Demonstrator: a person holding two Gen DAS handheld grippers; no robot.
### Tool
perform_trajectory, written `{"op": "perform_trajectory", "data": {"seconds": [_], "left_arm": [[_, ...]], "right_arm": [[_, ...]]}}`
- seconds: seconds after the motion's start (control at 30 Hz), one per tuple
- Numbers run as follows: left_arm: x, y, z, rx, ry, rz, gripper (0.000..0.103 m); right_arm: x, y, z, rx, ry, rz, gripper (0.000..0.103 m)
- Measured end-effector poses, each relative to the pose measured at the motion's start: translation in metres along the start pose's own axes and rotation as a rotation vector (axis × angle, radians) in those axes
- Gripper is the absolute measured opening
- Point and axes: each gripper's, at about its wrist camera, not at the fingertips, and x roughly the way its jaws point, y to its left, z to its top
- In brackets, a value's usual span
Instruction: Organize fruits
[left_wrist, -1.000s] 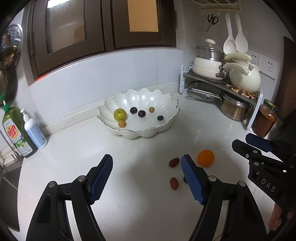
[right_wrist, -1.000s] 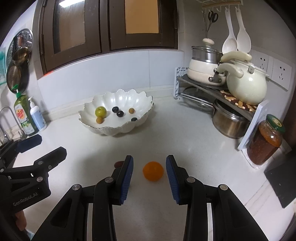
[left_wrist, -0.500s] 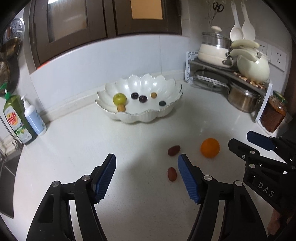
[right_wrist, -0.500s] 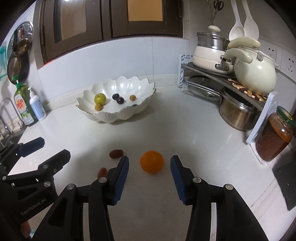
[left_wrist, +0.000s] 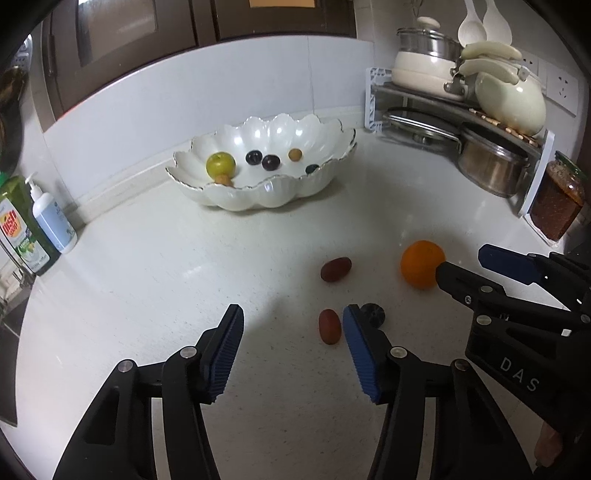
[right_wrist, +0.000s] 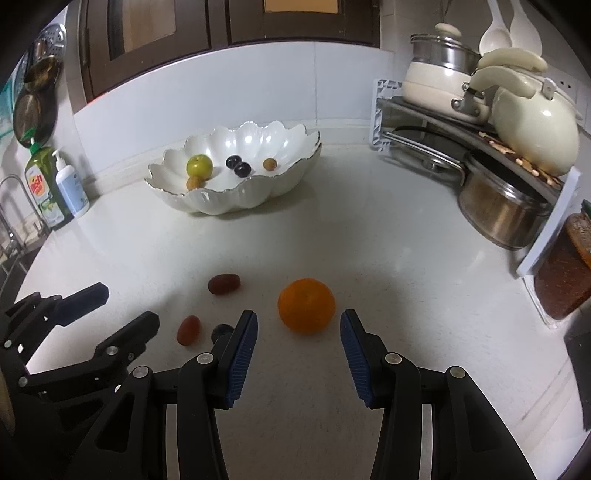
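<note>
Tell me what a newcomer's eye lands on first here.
The round bright orange fruit on the white stone counter, just ahead of the open right gripper. Behind it, the scalloped white ceramic bowl near the back wall, holding small fruits.

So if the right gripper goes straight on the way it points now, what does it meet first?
Most likely the orange. It lies just ahead of the right gripper, centred between its open jaws, with nothing in between. Depth is hard to judge in this fisheye view.
</note>
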Motion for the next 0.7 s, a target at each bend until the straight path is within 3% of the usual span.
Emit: {"op": "perform_trajectory", "data": {"seconds": [0.7], "left_arm": [[0.040,-0.021,-0.014,0.022,0.098,-0.005,0.041]], "right_arm": [[0.043,-0.012,-0.006,0.007,0.063,0.033,0.048]]}}
